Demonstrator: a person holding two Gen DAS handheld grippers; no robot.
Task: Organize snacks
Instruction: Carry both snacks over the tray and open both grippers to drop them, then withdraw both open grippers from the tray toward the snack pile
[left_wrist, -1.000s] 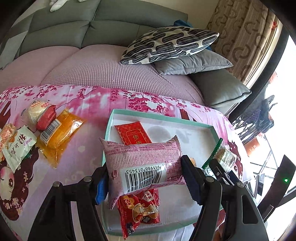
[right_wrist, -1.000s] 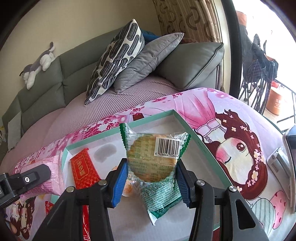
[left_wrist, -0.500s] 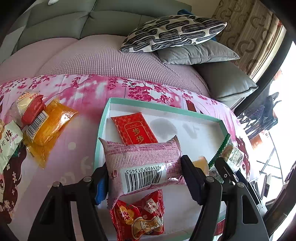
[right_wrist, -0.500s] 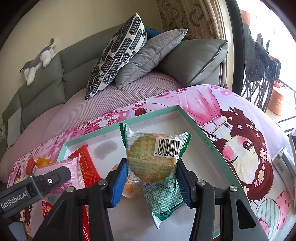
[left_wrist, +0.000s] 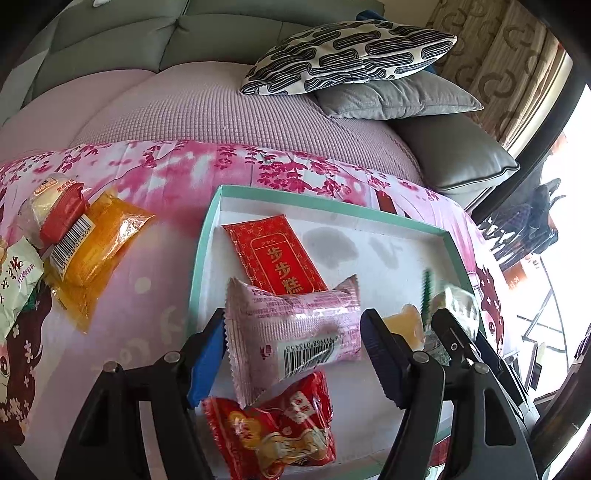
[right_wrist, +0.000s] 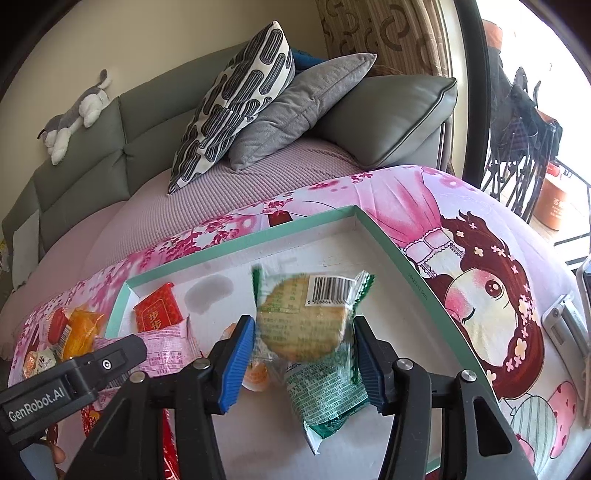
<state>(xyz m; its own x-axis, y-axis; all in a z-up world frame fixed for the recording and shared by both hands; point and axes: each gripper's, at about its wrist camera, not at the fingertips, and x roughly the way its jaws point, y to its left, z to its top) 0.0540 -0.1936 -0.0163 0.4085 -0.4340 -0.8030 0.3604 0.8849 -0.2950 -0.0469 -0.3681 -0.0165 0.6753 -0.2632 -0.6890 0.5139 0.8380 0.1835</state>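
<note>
A white tray with a teal rim (left_wrist: 207, 236) lies on the pink printed cloth. My left gripper (left_wrist: 293, 321) hangs over its near left part, jaws opening. The pink barcode packet (left_wrist: 291, 332) sits tilted between them, clear of the right pad. Below it lie a flat red packet (left_wrist: 277, 258) and a red snack bag (left_wrist: 273, 432). My right gripper (right_wrist: 303, 325) is over the tray (right_wrist: 388, 243), jaws opening. The green round-cookie packet (right_wrist: 303, 325) is blurred between them, with gaps at both pads. A second green packet (right_wrist: 325, 398) and an orange jelly (right_wrist: 255, 373) lie underneath.
Loose snacks lie on the cloth left of the tray: an orange packet (left_wrist: 96, 251), a red and white one (left_wrist: 55, 210) and a pale green one (left_wrist: 14, 280). Pillows (right_wrist: 236, 103) and a sofa stand behind. A grey device (right_wrist: 565, 325) lies at the right edge.
Both pairs of jaws have widened. The pink packet has tilted and come off the right pad. The cookie packet has gone blurred and loose. The left gripper sank a little toward the tray.
</note>
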